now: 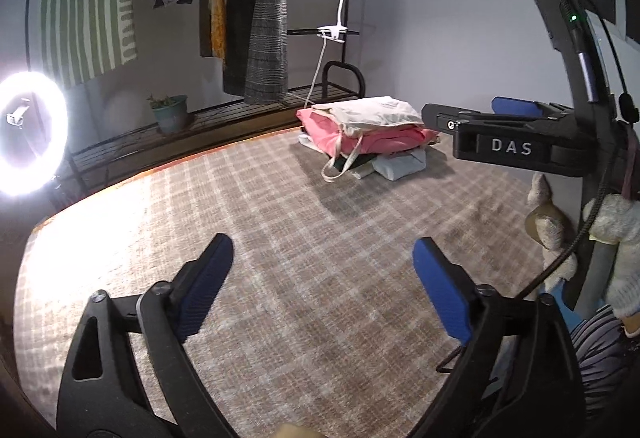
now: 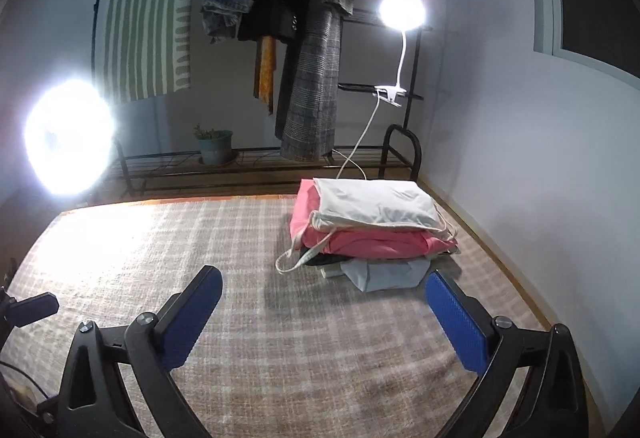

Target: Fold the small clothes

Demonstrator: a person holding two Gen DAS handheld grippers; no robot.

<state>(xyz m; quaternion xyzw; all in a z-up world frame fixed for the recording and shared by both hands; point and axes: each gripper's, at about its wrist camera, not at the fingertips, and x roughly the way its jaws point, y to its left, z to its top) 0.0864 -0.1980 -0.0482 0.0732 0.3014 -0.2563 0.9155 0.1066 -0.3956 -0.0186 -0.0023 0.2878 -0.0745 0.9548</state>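
Observation:
A stack of folded clothes (image 2: 372, 238) sits at the far right of a checked beige blanket (image 2: 260, 338): a white tote bag (image 2: 376, 206) on top, pink cloth (image 2: 372, 242) under it, grey and dark pieces at the bottom. The stack also shows in the left wrist view (image 1: 368, 134). My left gripper (image 1: 324, 254) is open and empty above the bare blanket. My right gripper (image 2: 324, 286) is open and empty, its right finger (image 2: 456, 318) just in front of the stack. The right gripper's black body (image 1: 512, 146) shows at the right of the left wrist view.
A black clothes rack (image 2: 304, 50) with hanging coats stands behind the blanket. A ring light (image 2: 68, 138) glares at left, a clip lamp (image 2: 400, 10) at back. A potted plant (image 2: 216, 146) sits on the rack's low shelf. A wall (image 2: 540, 178) runs along the right. Plush toys (image 1: 560, 230) lie at right.

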